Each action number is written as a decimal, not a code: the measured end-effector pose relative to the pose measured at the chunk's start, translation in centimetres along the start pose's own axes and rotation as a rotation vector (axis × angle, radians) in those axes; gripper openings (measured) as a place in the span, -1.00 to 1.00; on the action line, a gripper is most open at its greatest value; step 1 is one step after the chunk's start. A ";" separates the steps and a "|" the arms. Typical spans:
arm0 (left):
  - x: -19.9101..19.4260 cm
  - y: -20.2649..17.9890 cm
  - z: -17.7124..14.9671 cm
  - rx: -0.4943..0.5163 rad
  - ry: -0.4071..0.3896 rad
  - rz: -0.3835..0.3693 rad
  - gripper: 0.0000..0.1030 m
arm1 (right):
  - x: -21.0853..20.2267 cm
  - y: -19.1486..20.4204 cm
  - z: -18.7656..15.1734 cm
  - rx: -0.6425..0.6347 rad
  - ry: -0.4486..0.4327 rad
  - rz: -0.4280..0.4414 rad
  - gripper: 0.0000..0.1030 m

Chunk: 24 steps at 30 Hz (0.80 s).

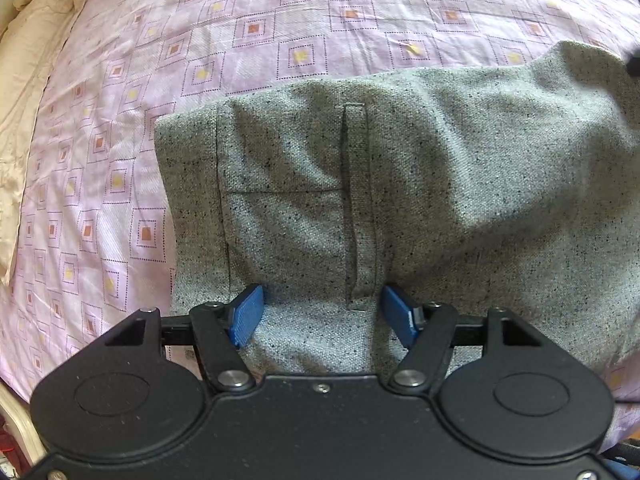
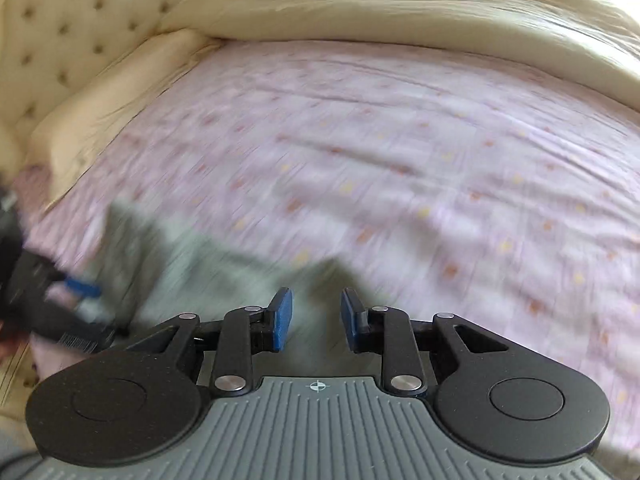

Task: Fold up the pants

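The grey speckled pants (image 1: 400, 184) lie on the pink patterned bed sheet (image 1: 200, 60), with a belt loop (image 1: 360, 208) and the waistband end toward me. My left gripper (image 1: 322, 314) is open, its blue pads (image 1: 246, 314) on either side of the fabric near the belt loop, not closed on it. In the blurred right wrist view the pants (image 2: 192, 264) show at lower left. My right gripper (image 2: 316, 318) is open and empty, just right of the pants' edge. The left gripper (image 2: 80, 292) shows at the far left there.
A cream duvet (image 2: 400, 12) is bunched along the far side of the bed, with a cream pillow (image 2: 132, 92) and a tufted headboard (image 2: 60, 32) at the left. Cream bedding (image 1: 36, 60) also borders the sheet in the left wrist view.
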<state>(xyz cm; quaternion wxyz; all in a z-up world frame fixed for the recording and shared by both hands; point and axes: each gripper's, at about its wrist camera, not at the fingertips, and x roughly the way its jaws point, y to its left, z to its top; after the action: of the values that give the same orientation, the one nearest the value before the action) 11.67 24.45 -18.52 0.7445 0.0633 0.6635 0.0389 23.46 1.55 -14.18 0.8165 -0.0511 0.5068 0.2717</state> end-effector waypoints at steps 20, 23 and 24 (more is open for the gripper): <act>0.1 0.3 0.0 -0.016 -0.013 -0.019 0.52 | 4.0 1.8 -1.9 0.107 0.171 0.145 -0.44; 0.2 0.2 0.0 -0.013 -0.012 -0.016 0.53 | 5.1 1.0 -0.9 0.183 0.166 0.142 -0.44; 0.2 0.2 0.0 -0.013 -0.012 -0.016 0.53 | 5.4 0.7 -0.7 0.204 0.160 0.142 -0.44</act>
<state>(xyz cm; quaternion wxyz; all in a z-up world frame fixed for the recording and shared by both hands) 11.71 24.71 -18.65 0.7492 0.0530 0.6592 0.0368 24.36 4.03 -19.00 0.7532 0.0467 0.5977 0.2707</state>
